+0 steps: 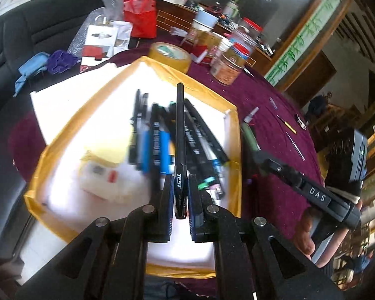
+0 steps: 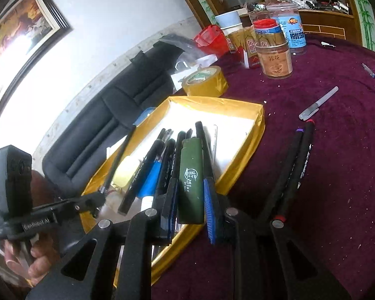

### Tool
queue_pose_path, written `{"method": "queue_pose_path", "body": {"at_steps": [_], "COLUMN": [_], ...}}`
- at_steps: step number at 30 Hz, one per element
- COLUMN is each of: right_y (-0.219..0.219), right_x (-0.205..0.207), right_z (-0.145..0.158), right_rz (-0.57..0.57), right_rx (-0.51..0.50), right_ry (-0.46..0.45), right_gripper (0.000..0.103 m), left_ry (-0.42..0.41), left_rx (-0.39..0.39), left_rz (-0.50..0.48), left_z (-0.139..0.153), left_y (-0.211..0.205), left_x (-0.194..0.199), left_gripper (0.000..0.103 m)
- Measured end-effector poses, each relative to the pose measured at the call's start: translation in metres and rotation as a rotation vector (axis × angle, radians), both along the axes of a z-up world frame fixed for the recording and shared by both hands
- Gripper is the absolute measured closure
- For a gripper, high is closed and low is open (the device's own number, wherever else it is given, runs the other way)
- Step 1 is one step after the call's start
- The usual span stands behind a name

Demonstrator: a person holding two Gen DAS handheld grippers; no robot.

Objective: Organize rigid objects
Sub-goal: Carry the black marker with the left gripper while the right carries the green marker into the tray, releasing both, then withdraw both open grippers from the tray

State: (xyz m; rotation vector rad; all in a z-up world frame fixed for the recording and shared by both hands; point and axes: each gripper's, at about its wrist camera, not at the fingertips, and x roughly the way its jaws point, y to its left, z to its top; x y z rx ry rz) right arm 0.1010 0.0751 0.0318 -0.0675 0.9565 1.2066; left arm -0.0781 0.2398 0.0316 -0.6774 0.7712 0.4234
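We've got the left gripper [image 1: 180,187] clenched on a slim black pen [image 1: 180,135], white "TEST" lettering near its cap, pointing fwd over the gold-edged tray [image 1: 207,92] of pens just below. Right gripper [image 2: 191,195] grasps a dark green lighter [image 2: 190,182] w/ a white logo, upright btwn blue pads, above the tray's near edge. Only the right cam shows two black markers [image 2: 293,165] on the cloth right of that gripper, and a framed picture [image 2: 22,25] far left. Maroon tablecloth [image 2: 325,200]; tape roll [image 2: 204,81] and jars [image 2: 275,50] beyond the tray.
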Motion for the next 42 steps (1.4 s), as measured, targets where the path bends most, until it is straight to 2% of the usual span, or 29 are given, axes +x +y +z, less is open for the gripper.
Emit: {"method": "queue_pose_path", "body": {"at_steps": [6, 10, 16, 19, 22, 26, 28, 30, 31, 33, 34, 39, 42], "right_y": [0.018, 0.038, 0.061, 0.061, 0.060, 0.059, 0.060, 0.055, 0.054, 0.051, 0.049, 0.047, 0.040], "right_x": [0.001, 0.001, 0.006, 0.002, 0.002, 0.003, 0.002, 0.002, 0.004, 0.004, 0.004, -0.003, -0.005], "right_z": [-0.004, -0.009, -0.032, -0.032, -0.034, -0.034, -0.034, -0.031, -0.029, -0.027, -0.025, -0.021, -0.024], "right_rz": [0.004, 0.007, 0.013, 0.024, 0.034, 0.028, 0.027, 0.014, 0.011, 0.003, -0.002, 0.013, 0.006], "right_rx": [-0.031, -0.067, -0.075, -0.070, -0.053, -0.042, -0.043, -0.019, -0.003, 0.018, 0.030, 0.047, 0.033], "right_ry": [-0.009, -0.042, -0.057, -0.086, -0.082, -0.070, -0.075, -0.073, -0.071, -0.073, -0.075, -0.104, -0.044], "right_gripper": [0.085, 0.085, 0.085, 0.085, 0.085, 0.084, 0.083, 0.080, 0.077, 0.069, 0.069, 0.068, 0.067], "left_ry": [0.010, 0.028, 0.097, 0.111, 0.135, 0.157, 0.162, 0.163, 0.145, 0.101, 0.082, 0.064, 0.081], "left_rx": [-0.028, -0.017, -0.017, -0.021, 0.001, 0.068, 0.094, 0.133, 0.161, 0.218, 0.242, 0.348, 0.342], "left_rz": [0.024, 0.029, 0.036, 0.036, 0.032, 0.032, 0.032, 0.043, 0.060, 0.098, 0.100, 0.132, 0.108], "left_z": [-0.009, -0.013, -0.027, -0.032, -0.034, -0.033, -0.033, -0.029, -0.025, -0.015, -0.011, 0.005, 0.007], "left_y": [0.021, 0.031, 0.048, 0.053, 0.053, 0.049, 0.047, 0.042, 0.039, 0.031, 0.026, 0.006, 0.000], "left_x": [-0.007, -0.003, 0.005, 0.008, 0.014, 0.019, 0.022, 0.023, 0.020, 0.013, 0.010, -0.002, -0.005], "left_gripper": [0.096, 0.096, 0.095, 0.095, 0.095, 0.094, 0.089, 0.070, 0.065, 0.044, 0.040, 0.030, 0.030]}}
